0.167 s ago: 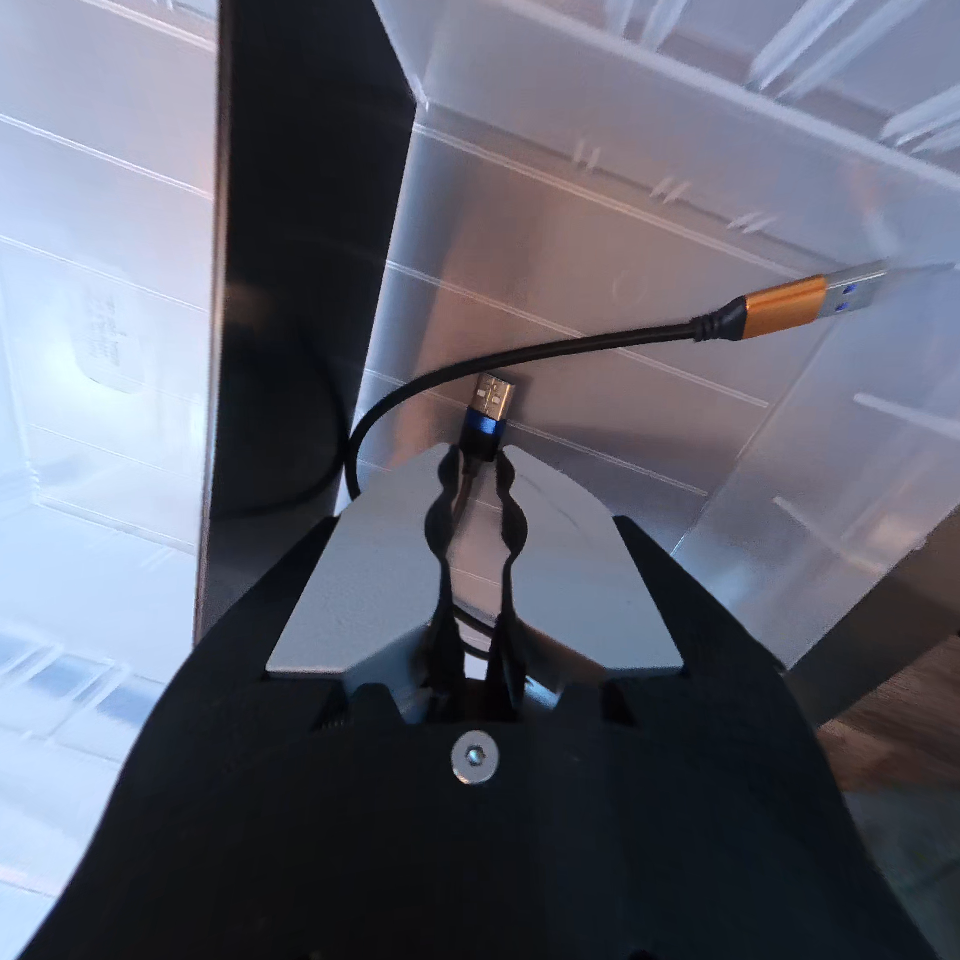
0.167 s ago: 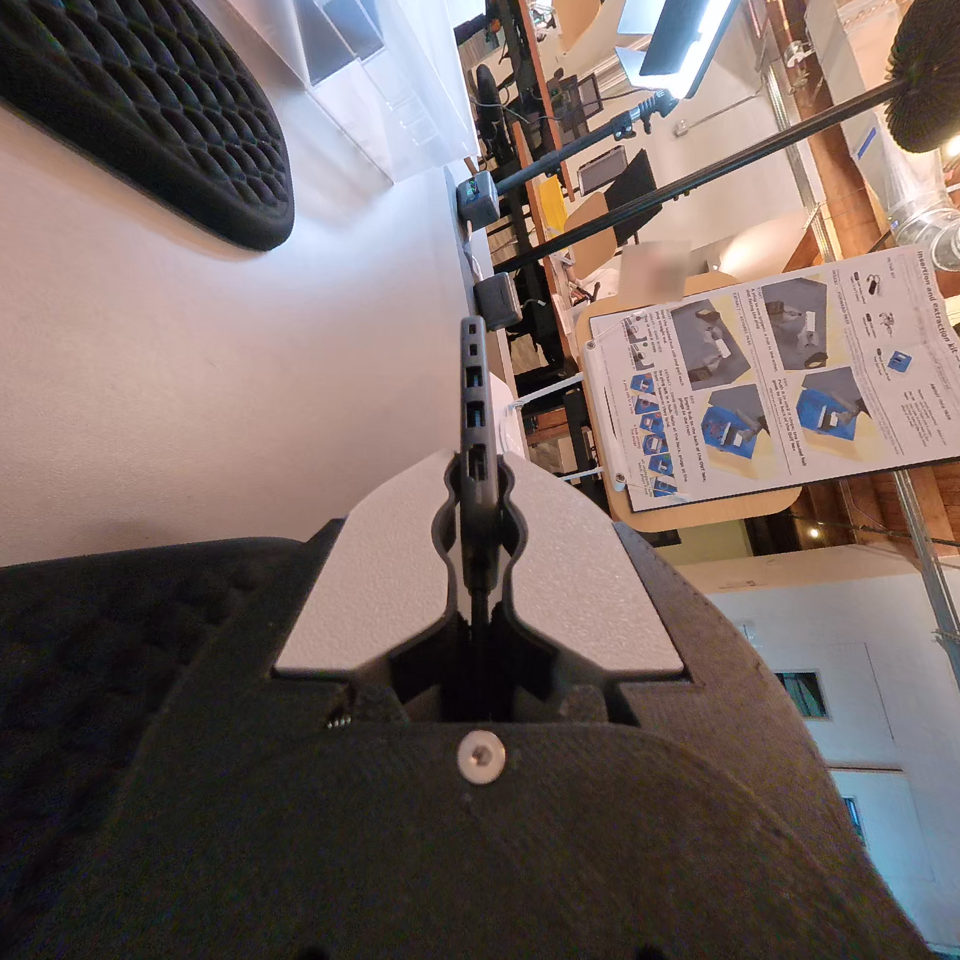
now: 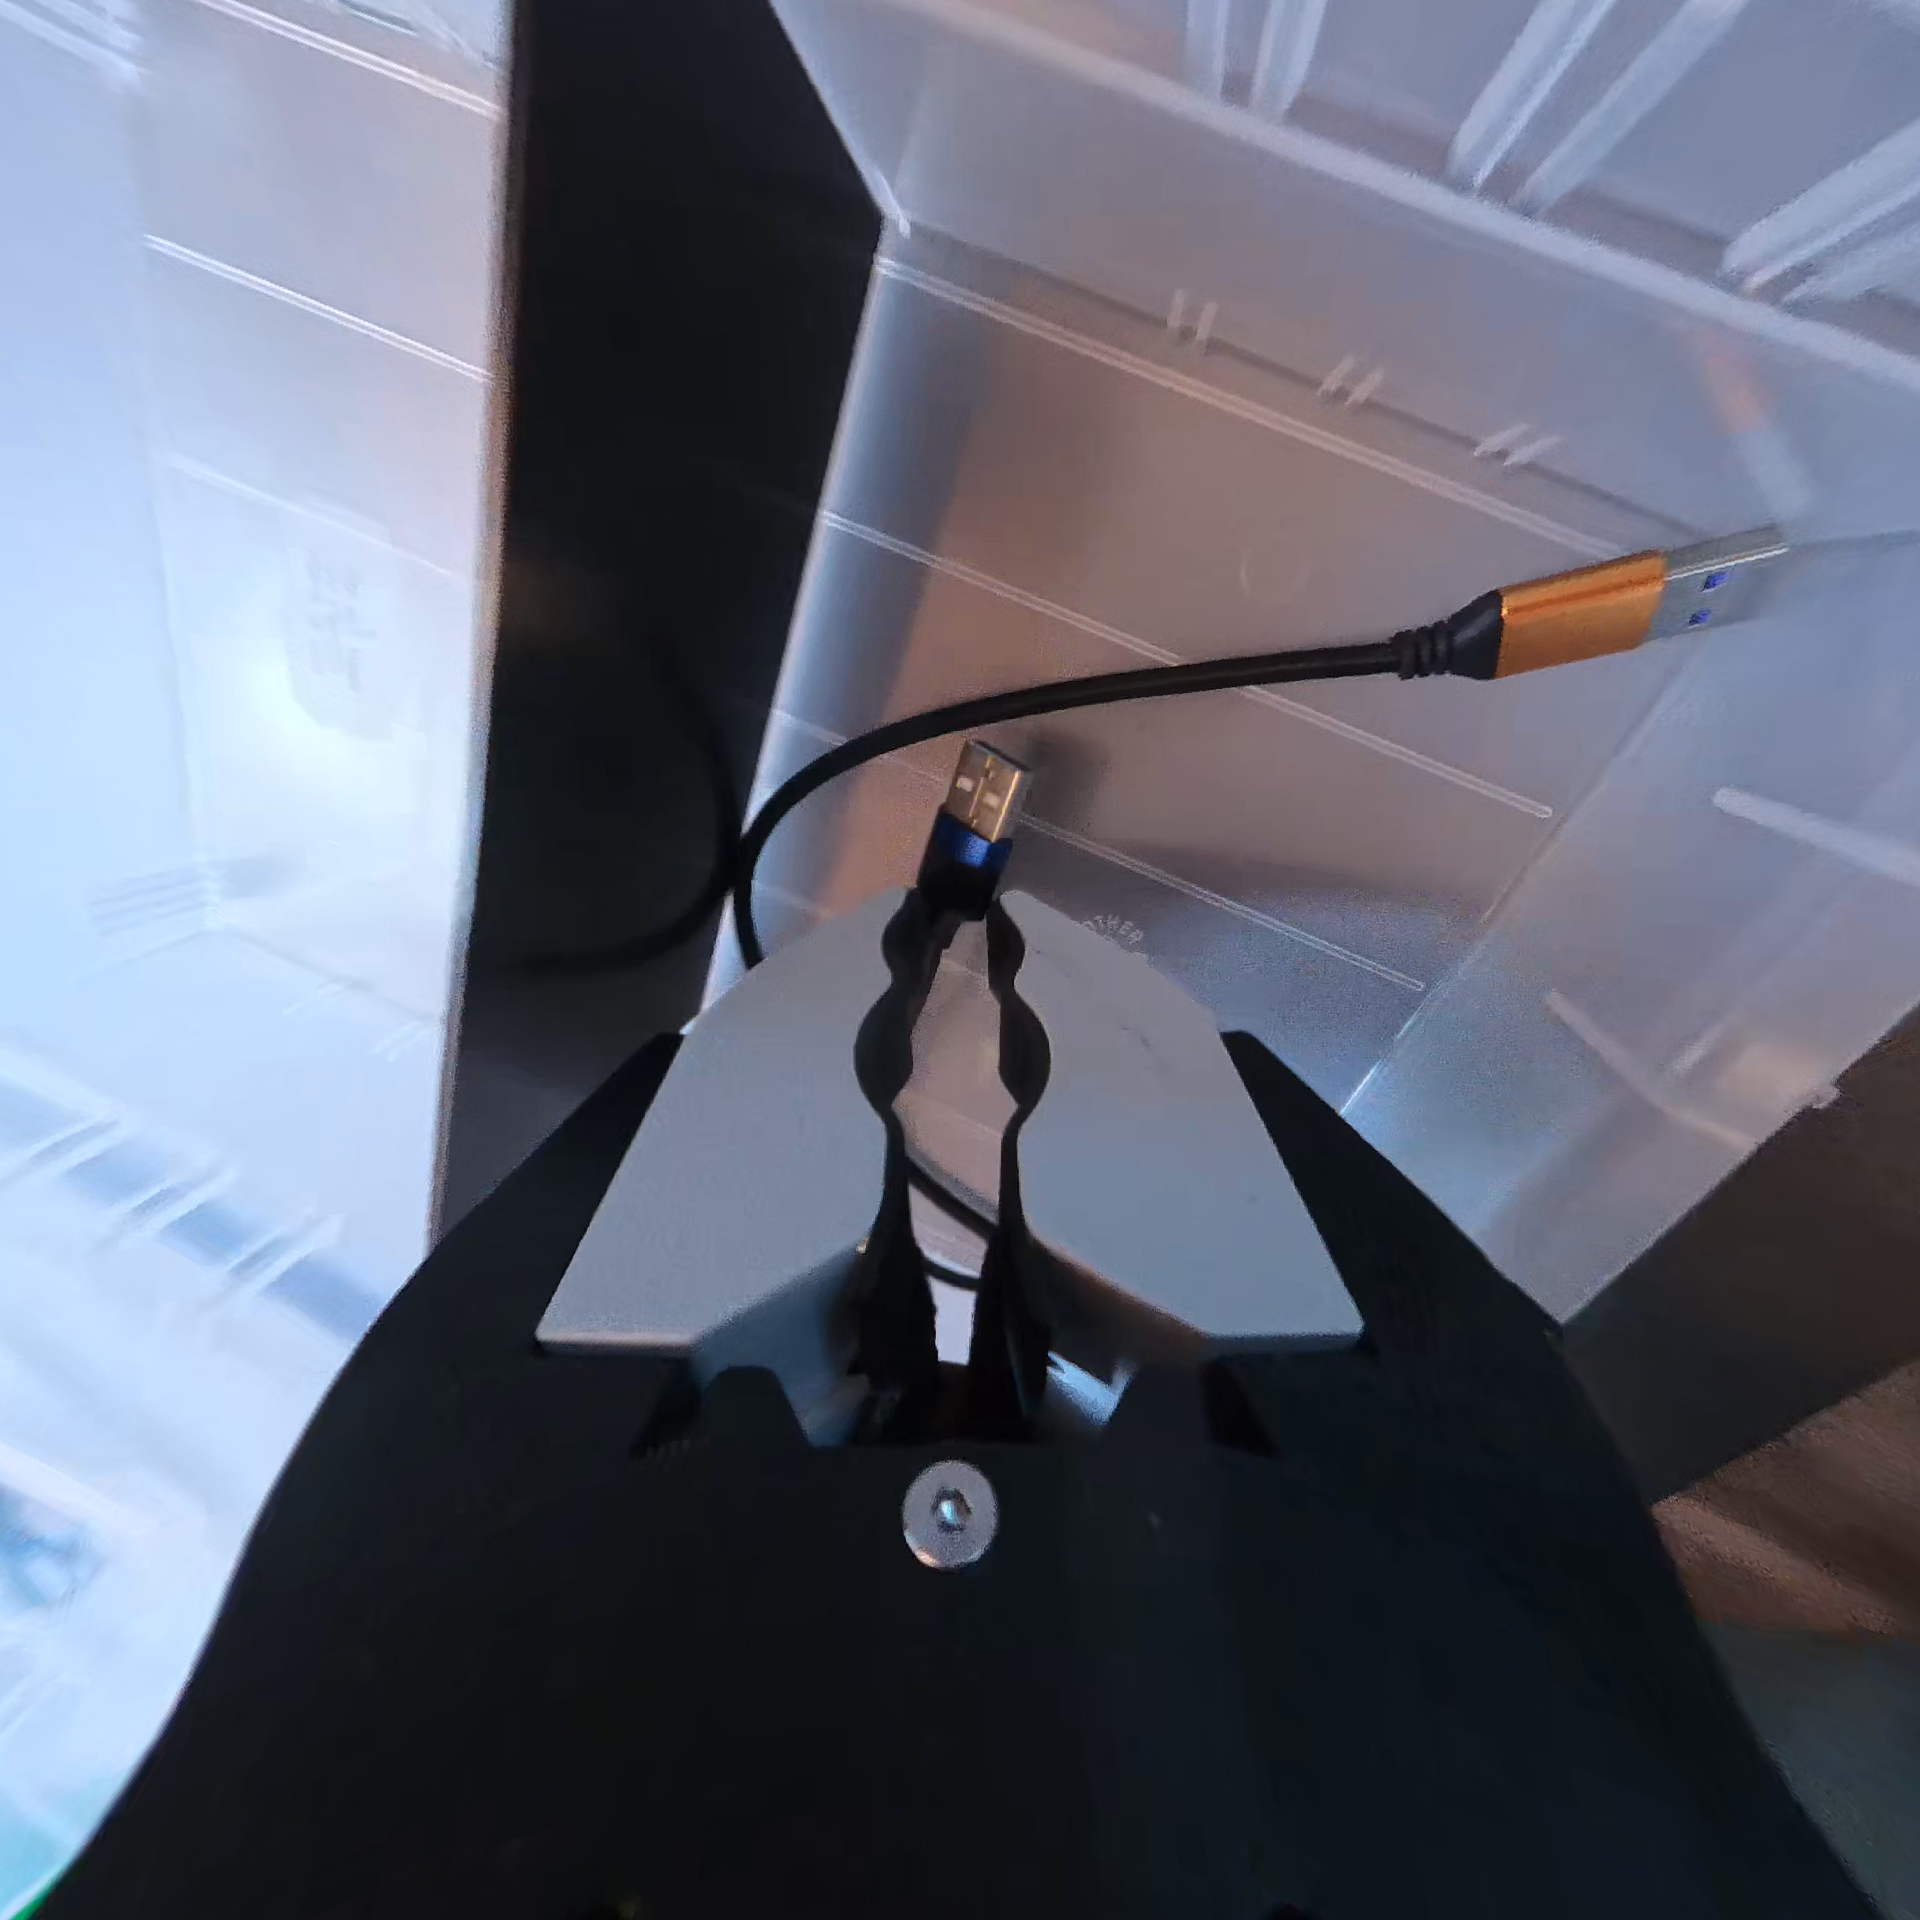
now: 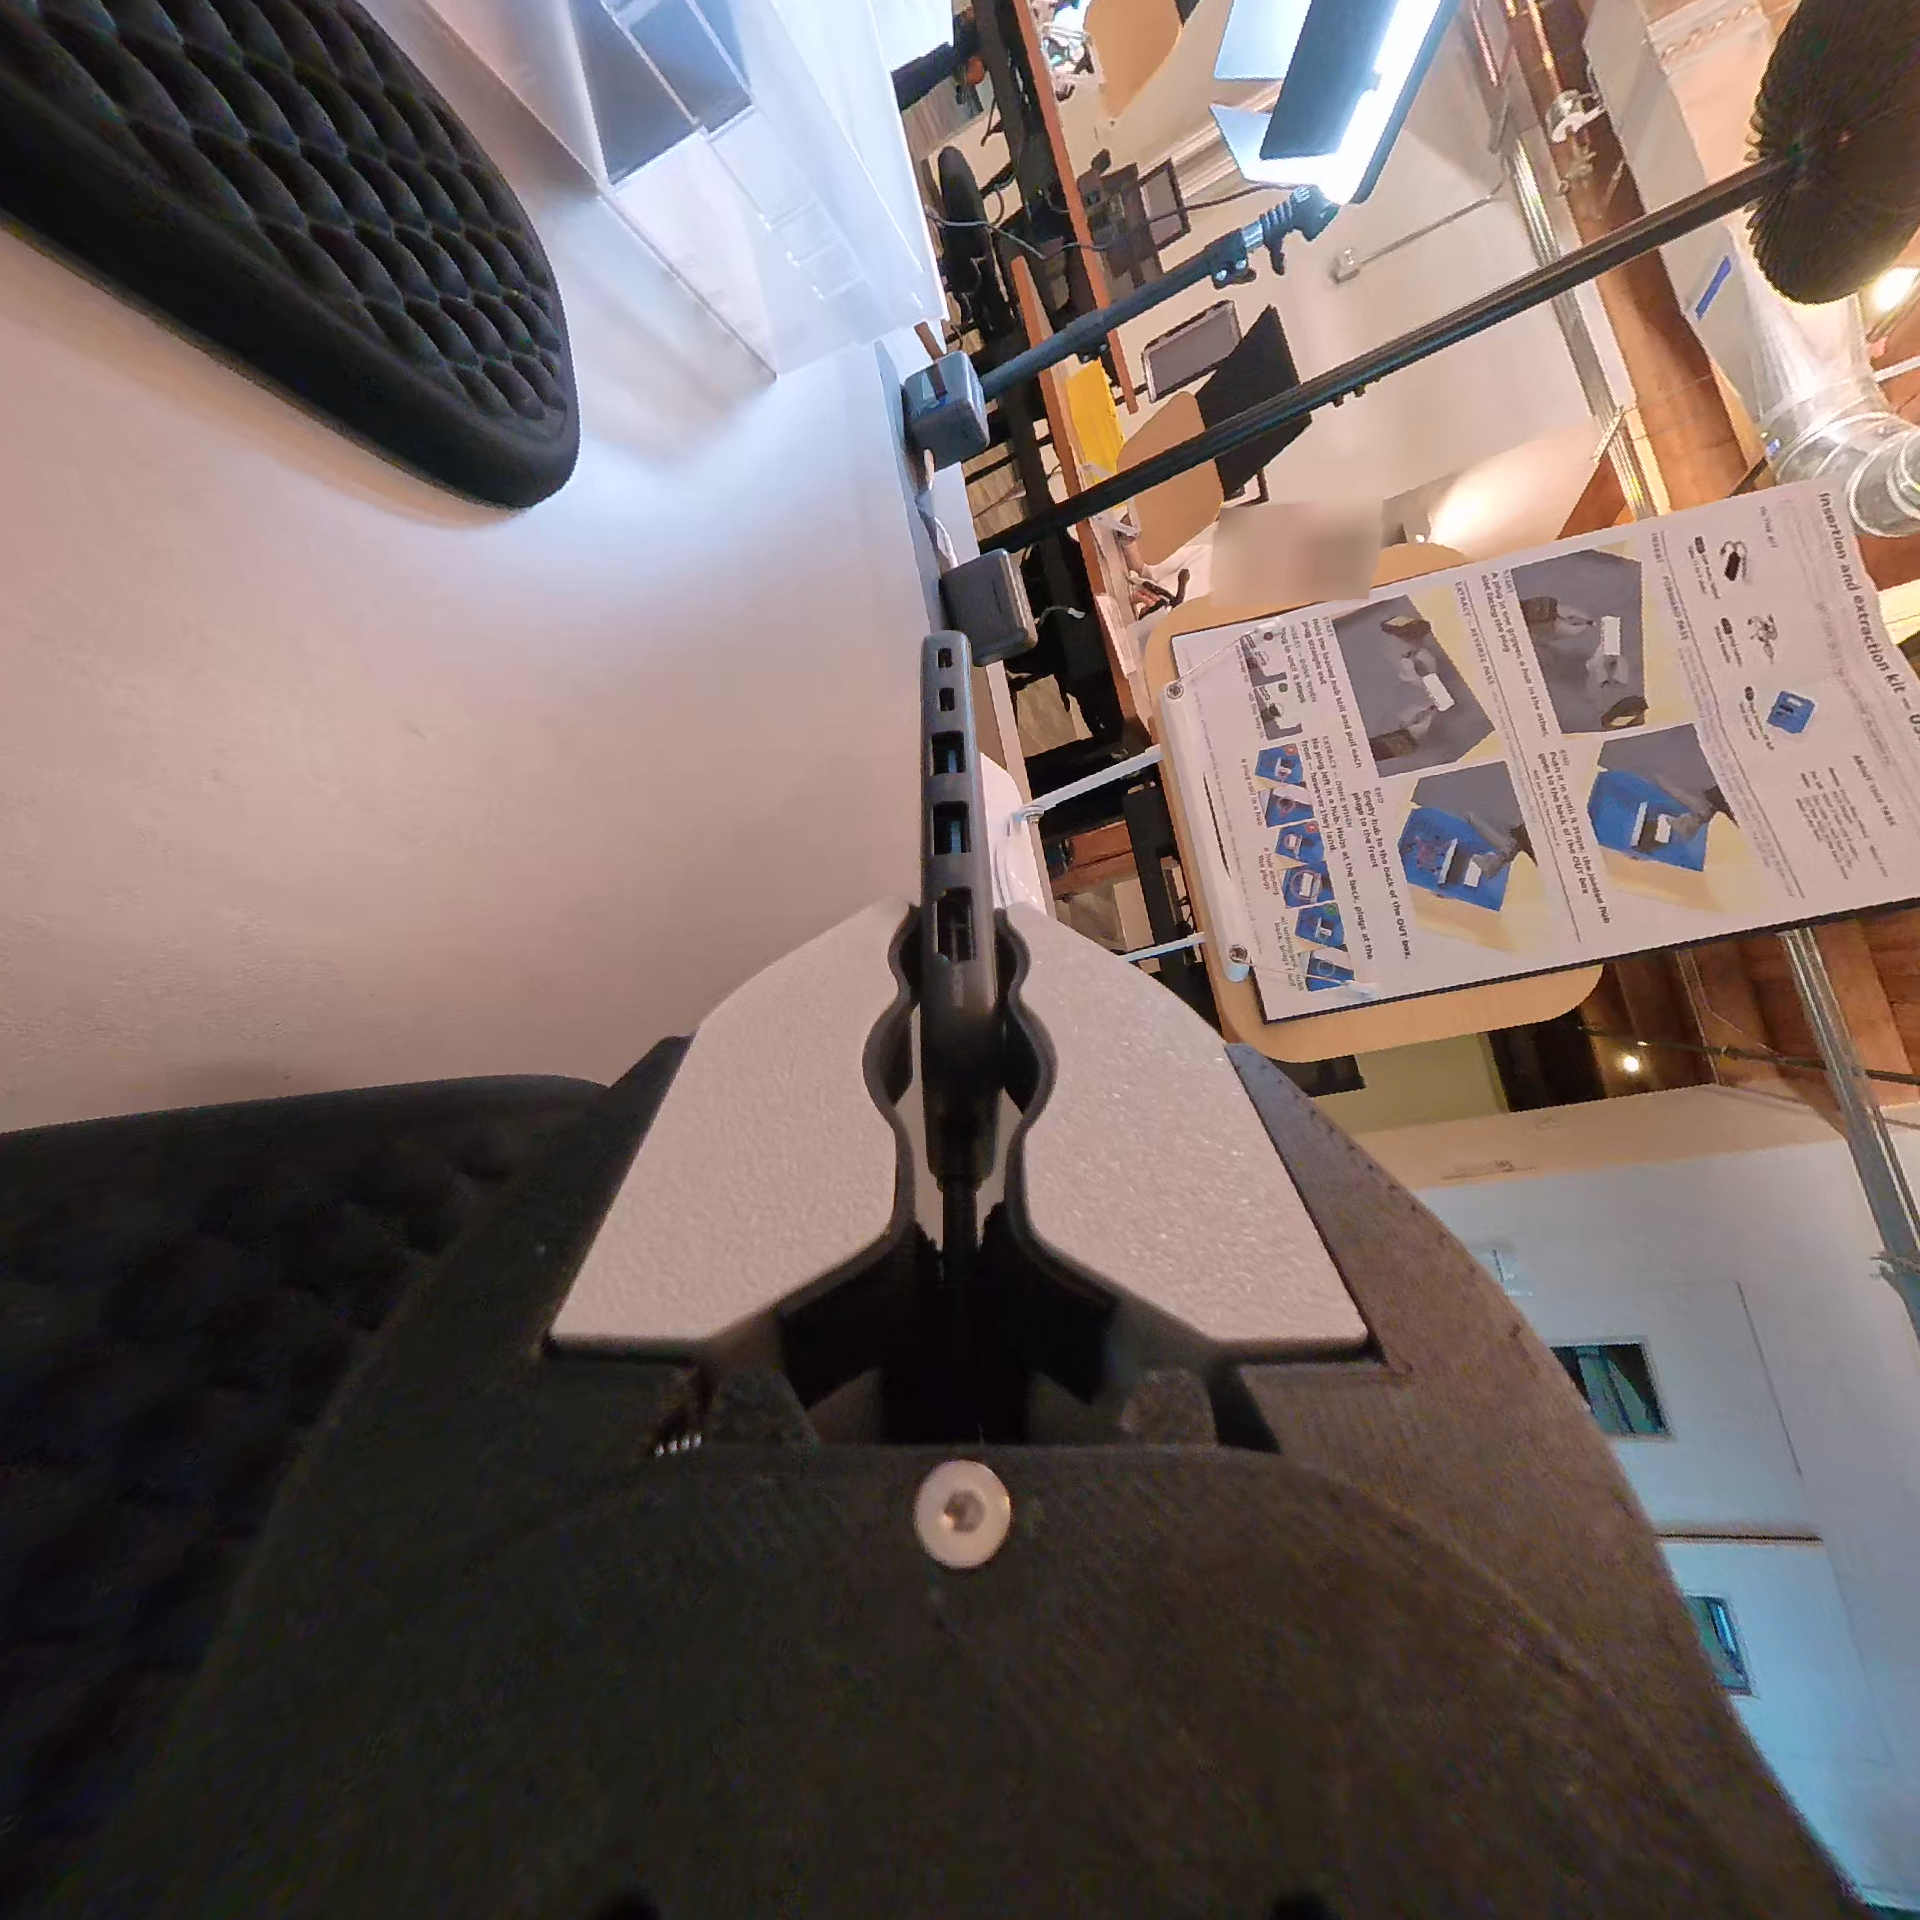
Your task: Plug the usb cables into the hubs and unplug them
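Left tongs [image 3: 961, 914] pinch a blue-collared plug [image 3: 977, 821] — right tongs [image 4: 954, 966], seemingly, a slim hub [image 4: 948, 790].

Left hand-held gripper [image 3: 954, 914]: matt black printed plastic body, smooth grey finger plates [image 3: 769, 1132], shiny metal screw [image 3: 949, 1510]. Blue-collared plug [image 3: 977, 821] is seen with bright metal shell; black cable [image 3: 1039, 696] matt, rubbery. Second plug [image 3: 1590, 618] is finished in satin orange metal with silver tip. Bins [image 3: 1299, 582] are made of frosted translucent plastic, ribbed. Right hand-held gripper [image 4: 958, 935]: grainy grey plates, rough black plastic. Hub [image 4: 948, 790] is dark matt. Counter [image 4: 416, 727] smooth white. Poster [image 4: 1558, 769] glossy paper.
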The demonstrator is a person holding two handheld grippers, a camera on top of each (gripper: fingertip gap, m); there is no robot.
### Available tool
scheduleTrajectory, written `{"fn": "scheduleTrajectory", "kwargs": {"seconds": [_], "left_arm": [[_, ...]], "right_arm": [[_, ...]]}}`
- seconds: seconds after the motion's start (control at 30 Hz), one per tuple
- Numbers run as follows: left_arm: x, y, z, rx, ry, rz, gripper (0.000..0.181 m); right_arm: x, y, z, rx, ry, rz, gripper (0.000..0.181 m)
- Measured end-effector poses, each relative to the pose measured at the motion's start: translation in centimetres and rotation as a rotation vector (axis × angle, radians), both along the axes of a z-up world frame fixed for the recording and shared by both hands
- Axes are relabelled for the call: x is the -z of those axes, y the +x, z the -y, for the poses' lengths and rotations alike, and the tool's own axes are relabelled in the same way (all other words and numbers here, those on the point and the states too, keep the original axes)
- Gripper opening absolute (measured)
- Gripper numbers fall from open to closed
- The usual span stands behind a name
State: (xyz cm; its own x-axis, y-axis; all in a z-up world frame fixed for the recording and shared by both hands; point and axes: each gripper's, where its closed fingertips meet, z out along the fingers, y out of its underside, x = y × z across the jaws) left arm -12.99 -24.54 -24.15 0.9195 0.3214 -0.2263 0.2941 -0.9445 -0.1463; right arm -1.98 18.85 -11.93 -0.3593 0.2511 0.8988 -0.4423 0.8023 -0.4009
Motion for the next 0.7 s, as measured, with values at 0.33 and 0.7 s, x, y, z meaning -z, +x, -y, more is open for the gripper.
{"fn": "scheduleTrajectory", "kwargs": {"seconds": [0.33, 0.7], "left_arm": [[-17.1, 1.7, -1.8, -0.108, 0.137, -0.763, 0.009], [-20.8, 10.4, -14.1, 0.161, 0.274, -0.767, 0.008]], "right_arm": [[-0.3, 0.1, 0.1, 0.007, 0.005, -0.02, 0.011], [-0.9, 0.6, 0.4, -0.003, 0.001, -0.044, 0.011]]}}
